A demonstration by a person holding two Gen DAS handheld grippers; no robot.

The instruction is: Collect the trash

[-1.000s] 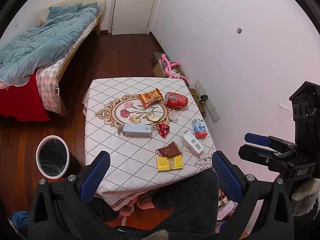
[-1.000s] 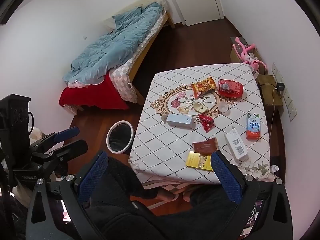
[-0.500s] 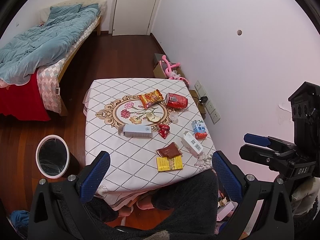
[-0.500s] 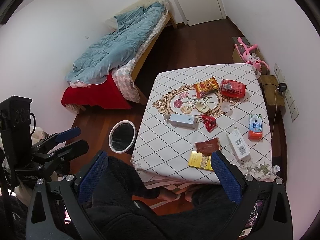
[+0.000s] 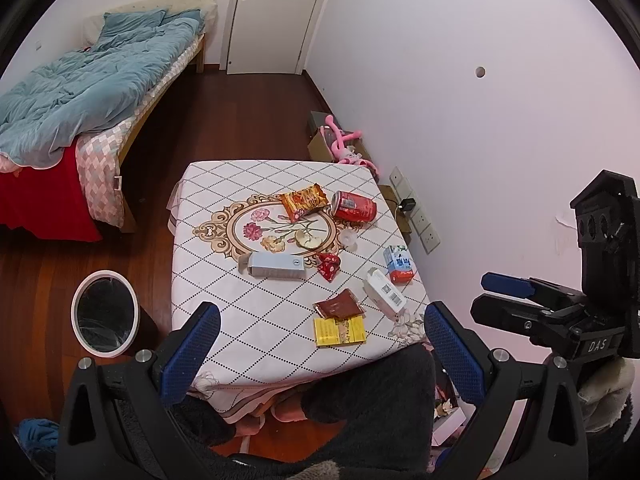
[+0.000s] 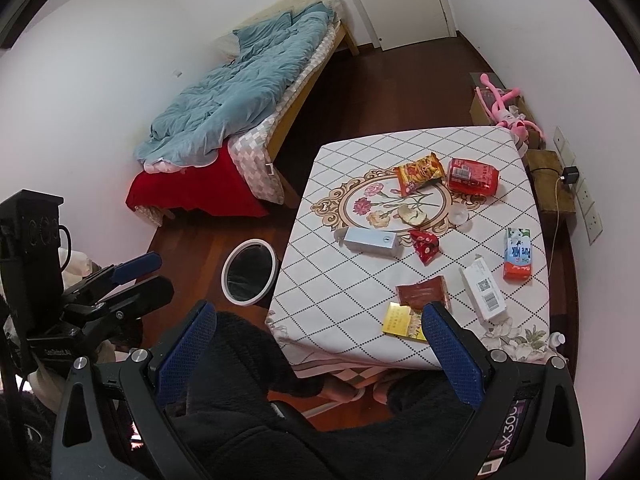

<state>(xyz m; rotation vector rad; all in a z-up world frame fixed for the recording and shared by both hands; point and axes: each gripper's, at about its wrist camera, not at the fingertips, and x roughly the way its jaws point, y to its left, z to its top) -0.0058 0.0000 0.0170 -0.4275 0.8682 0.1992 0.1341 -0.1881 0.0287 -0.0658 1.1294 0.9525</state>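
Both views look down on a white table with a diamond-check cloth (image 5: 256, 320) strewn with trash: a crushed red soda can (image 5: 354, 206), an orange snack bag (image 5: 302, 201), a pale blue box (image 5: 274, 266), a small milk carton (image 5: 397, 264) and a yellow wrapper (image 5: 339, 330). A white-rimmed round bin (image 5: 105, 314) stands on the floor just beside the table. The left gripper (image 5: 320, 356) and right gripper (image 6: 316, 354) hover above the near edge, fingers spread wide, holding nothing. Only the right view shows the carton's "Pure Milk" lettering (image 6: 519, 255).
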